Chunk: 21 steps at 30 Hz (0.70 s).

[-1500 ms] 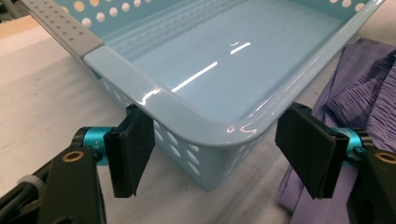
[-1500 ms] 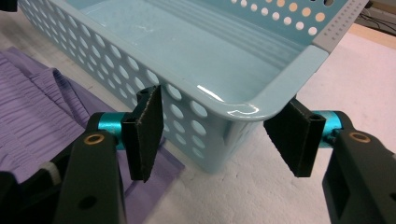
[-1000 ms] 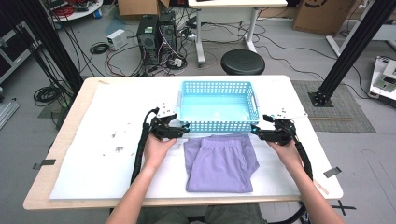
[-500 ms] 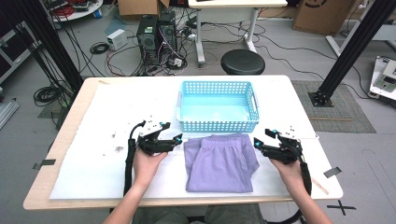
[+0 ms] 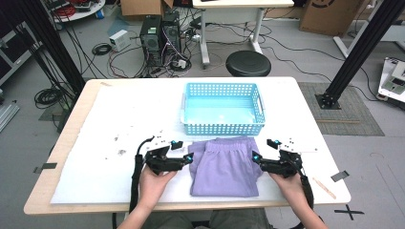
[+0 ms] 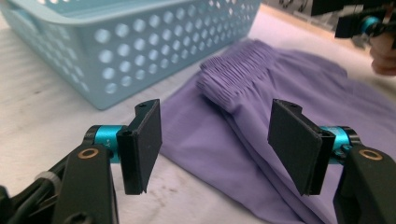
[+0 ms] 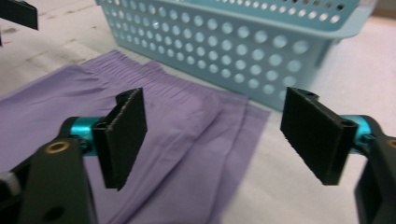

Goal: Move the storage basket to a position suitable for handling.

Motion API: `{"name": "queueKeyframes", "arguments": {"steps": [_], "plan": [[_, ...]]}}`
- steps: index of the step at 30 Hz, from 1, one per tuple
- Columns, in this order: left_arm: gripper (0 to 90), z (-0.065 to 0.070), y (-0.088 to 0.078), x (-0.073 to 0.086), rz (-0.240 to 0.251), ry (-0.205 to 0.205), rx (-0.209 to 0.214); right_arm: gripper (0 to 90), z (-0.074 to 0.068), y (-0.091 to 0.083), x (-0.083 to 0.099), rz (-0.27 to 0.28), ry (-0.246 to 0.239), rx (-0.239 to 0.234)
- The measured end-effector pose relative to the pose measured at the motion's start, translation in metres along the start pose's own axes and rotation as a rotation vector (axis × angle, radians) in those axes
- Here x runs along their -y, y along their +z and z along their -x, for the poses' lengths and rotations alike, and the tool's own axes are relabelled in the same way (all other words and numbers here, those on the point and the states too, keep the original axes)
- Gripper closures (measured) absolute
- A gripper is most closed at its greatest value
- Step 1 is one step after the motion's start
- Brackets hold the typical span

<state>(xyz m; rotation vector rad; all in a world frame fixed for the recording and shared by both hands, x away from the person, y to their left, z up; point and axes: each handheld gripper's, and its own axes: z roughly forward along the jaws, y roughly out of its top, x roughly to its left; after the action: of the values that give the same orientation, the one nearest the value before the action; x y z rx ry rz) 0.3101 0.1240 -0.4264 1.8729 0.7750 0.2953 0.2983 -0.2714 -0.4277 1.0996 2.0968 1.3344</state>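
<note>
Both grippers are held wide apart at the two sides of the folded garment, and nothing is gripped by either. Seen from the high view, the left gripper [image 5: 188, 159] is brought in at the left edge of the cloth with its jaws spread, though they have just been drawn slightly closer; in its own view only air and purple fabric are seen between the pads [image 6: 142, 144]. On the other side, the right gripper [image 5: 256, 157] is set at the right edge, its jaws having just been opened out again, and in the right gripper view the cloth is seen lying beneath and between the pads [image 7: 122, 135] without being pinched.

As for the work itself: the white table cover [image 5: 119, 119] is the stage, the light blue basket [image 5: 222, 128] is standing at the far side with nothing seen inside it, and the purple shorts [image 5: 225, 167] are laid flat just in front of it, folded lengthwise, the elastic waistband [image 6: 233, 74] turned toward the basket and lying close against its near wall.

So a first fold may be judged done. What is left, it would seem, is a further fold and the lift into the basket, and for that a grip on the cloth has not yet been taken.
</note>
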Motion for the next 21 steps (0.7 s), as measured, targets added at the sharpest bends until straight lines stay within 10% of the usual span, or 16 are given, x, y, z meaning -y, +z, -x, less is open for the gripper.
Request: {"name": "queueKeyframes", "arguments": {"steps": [14, 21], "plan": [[26.6, 0.025, 0.022, 0.006, -0.155, -0.023, -0.003, 22.2, -0.018, 0.013, 0.005, -0.158, 0.005, 0.002], [31.9, 0.031, 0.034, 0.008, -0.273, 0.013, -0.085, 24.7, -0.022, 0.023, 0.009, -0.264, -0.036, 0.064]]}}
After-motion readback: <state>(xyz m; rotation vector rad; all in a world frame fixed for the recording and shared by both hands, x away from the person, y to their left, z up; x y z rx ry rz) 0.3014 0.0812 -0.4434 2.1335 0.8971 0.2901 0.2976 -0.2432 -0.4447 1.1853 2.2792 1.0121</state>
